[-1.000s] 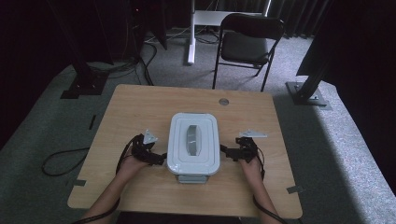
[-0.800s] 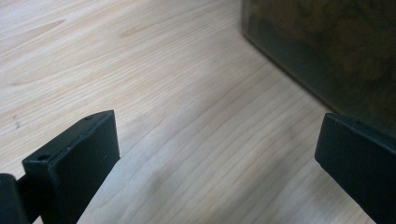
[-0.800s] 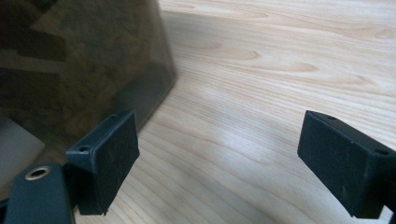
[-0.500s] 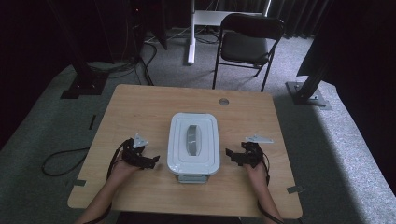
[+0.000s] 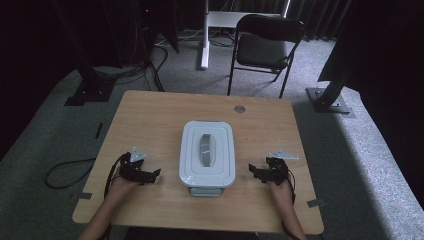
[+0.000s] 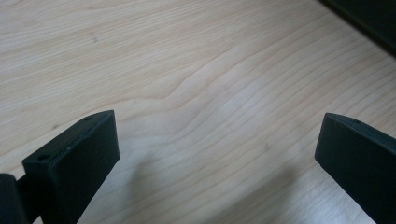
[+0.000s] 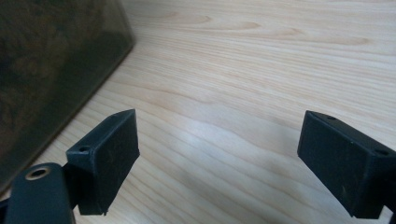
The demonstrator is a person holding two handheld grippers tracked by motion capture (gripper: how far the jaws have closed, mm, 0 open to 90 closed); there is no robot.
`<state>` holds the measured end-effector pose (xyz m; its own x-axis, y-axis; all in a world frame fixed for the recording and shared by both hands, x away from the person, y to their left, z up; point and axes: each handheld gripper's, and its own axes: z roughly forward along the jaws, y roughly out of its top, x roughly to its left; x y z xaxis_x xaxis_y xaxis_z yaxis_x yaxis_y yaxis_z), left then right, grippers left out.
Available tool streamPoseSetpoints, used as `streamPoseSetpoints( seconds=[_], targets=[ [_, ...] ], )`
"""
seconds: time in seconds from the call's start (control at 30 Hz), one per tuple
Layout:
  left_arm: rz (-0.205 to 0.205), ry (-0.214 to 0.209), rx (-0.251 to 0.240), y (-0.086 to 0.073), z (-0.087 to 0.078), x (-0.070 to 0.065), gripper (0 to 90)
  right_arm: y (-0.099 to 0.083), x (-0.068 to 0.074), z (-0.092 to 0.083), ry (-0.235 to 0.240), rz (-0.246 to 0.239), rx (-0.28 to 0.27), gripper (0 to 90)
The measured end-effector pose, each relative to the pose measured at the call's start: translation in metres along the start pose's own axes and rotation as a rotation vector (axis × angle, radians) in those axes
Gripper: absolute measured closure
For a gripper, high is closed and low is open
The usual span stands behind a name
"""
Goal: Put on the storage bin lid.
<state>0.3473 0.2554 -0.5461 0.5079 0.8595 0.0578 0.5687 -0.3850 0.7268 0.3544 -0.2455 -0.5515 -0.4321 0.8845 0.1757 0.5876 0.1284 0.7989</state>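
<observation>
The table (image 5: 150, 115) carries a white lidded box (image 5: 207, 154) at frame centre, long axis running top to bottom. The left gripper (image 5: 152, 174) and right gripper (image 5: 254, 172) flank its lower end, about equally near. Both stand wide open and empty, tips facing the box.

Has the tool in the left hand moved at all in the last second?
Yes. The left tool has drawn away from the white lidded plastic container, leftwards and towards the person.

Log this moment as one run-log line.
left gripper: open, apart from box | right gripper: open, apart from box | lidded white box: mid-table, untouched
</observation>
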Motion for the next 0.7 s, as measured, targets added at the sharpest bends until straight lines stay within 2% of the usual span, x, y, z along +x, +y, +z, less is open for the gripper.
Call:
streamPoseSetpoints(
  seconds=[0.33, 0.7],
  targets=[
    [-0.046, 0.041, -0.009, -0.016, -0.011, 0.012, 0.4, -0.012, -0.016, -0.017, -0.061, 0.034, -0.012, 11.7],
    [-0.104, 0.084, -0.002, -0.031, -0.021, 0.025, 0.4, -0.029, -0.025, -0.040, -0.147, 0.076, -0.029, 11.7]
  ],
)
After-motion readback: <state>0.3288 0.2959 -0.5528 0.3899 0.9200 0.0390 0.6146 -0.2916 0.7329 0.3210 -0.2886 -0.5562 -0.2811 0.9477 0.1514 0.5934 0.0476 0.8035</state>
